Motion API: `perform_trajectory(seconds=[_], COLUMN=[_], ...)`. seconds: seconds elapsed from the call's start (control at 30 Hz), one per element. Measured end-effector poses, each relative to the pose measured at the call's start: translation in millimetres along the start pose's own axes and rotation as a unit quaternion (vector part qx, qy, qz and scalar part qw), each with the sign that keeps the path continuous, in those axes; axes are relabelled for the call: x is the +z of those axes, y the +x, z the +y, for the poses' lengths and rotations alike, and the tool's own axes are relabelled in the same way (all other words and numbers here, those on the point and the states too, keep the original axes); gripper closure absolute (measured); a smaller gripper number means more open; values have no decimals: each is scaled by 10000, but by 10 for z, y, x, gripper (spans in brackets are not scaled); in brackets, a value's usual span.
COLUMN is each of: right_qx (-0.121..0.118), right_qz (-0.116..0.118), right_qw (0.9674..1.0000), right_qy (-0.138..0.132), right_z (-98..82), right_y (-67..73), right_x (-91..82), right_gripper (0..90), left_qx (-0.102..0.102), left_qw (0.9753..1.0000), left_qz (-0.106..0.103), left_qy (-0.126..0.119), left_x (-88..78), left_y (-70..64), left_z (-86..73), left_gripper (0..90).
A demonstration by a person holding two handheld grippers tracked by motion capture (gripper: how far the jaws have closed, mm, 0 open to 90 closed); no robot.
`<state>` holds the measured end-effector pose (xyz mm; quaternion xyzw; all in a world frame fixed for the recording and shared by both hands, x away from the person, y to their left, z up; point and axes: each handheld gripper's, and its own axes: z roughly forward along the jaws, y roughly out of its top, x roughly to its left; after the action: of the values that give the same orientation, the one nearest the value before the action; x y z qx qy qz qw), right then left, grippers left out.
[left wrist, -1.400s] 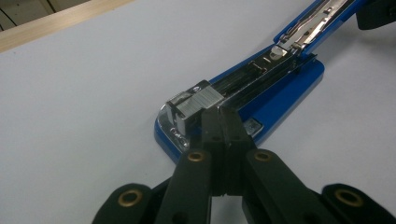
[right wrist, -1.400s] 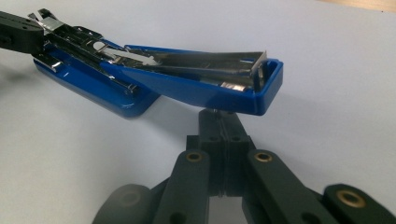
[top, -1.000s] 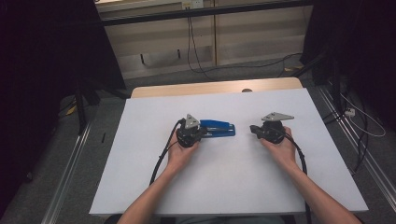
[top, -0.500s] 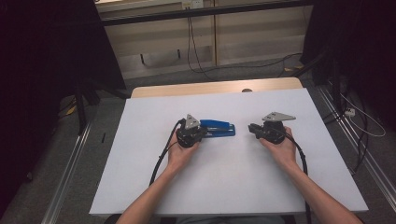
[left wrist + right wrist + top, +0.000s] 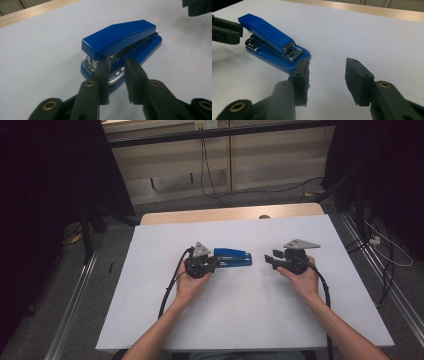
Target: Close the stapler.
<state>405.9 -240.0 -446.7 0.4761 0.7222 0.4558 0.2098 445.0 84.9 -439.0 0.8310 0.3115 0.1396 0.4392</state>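
Looking down, the high view has the blue stapler (image 5: 232, 258) mid-surface (image 5: 150, 310) between both grippers. The left gripper (image 5: 117, 67) view shows jaws just opening, apart at its hinge end; a nudge could skid it. The right gripper (image 5: 327, 75) view reveals wider, empty jaws beside the stapler's nose.

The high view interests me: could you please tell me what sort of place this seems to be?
Probably a lab or recording workspace: a white-covered table on a grey floor, cables trailing behind it, metal rails alongside, and dark screens at the sides. A blue stapler lies on the table.
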Motion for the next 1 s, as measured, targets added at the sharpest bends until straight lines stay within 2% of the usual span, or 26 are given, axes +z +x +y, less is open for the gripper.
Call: perform_trajectory(seconds=[0.17, 0.23, 0.3, 0.33, 0.43, 0.5, 0.6, 0.67, 0.73, 0.77, 0.87, 0.97, 1.0], right_qx=[3, 15, 12, 42, 80, 84, 14, -44, 3, 25, 21, 70, 54], right_qz=[-52, -86, -149, -161, -154, -141, -182, -207, -222, -206, -202, -182, -182], right_qw=[9999, 9999, 9998, 9997, 9996, 9997, 9994, 9990, 9988, 9988, 9985, 9983, 9982], right_qy=[-89, -129, -154, -184, -207, -205, -285, -383, -440, -435, -506, -553, -561], right_z=[12, 18, 23, 27, 32, 34, 36, 49, 57, 57, 44, 39, 39], right_y=[10, 18, 30, 35, 49, 55, 81, 100, 111, 113, 117, 124, 128], right_x=[-8, -8, -15, -20, -33, -36, -57, -81, -93, -99, -126, -167, -183], right_gripper=[444, 385, 321, 288, 212, 137, 119, 97, 61, 57, 31, 27, 26], left_qx=[-45, -30, -119, -152, -110, -82, -89, -168, -265, -279, -221, -301, -338], left_qw=[10000, 10000, 9998, 9996, 9995, 9992, 9986, 9985, 9984, 9987, 9986, 9980, 9972], left_qz=[-62, -10, 126, 196, 224, 316, 439, 449, 433, 363, 344, 262, 250], left_qy=[-34, -76, -119, -131, -216, -247, -287, -277, -228, -225, -344, -480, -626], left_x=[-56, -88, -122, -135, -170, -182, -191, -194, -208, -219, -284, -368, -400], left_y=[-9, -15, -21, -25, -24, -16, 1, 13, 26, 33, 23, 30, 31], left_z=[-3, -14, -27, -31, -26, -20, -16, -19, -26, -33, -51, -59, -71], left_gripper=[613, 584, 495, 414, 371, 300, 191, 120, 74, 58, 44, 45, 48])
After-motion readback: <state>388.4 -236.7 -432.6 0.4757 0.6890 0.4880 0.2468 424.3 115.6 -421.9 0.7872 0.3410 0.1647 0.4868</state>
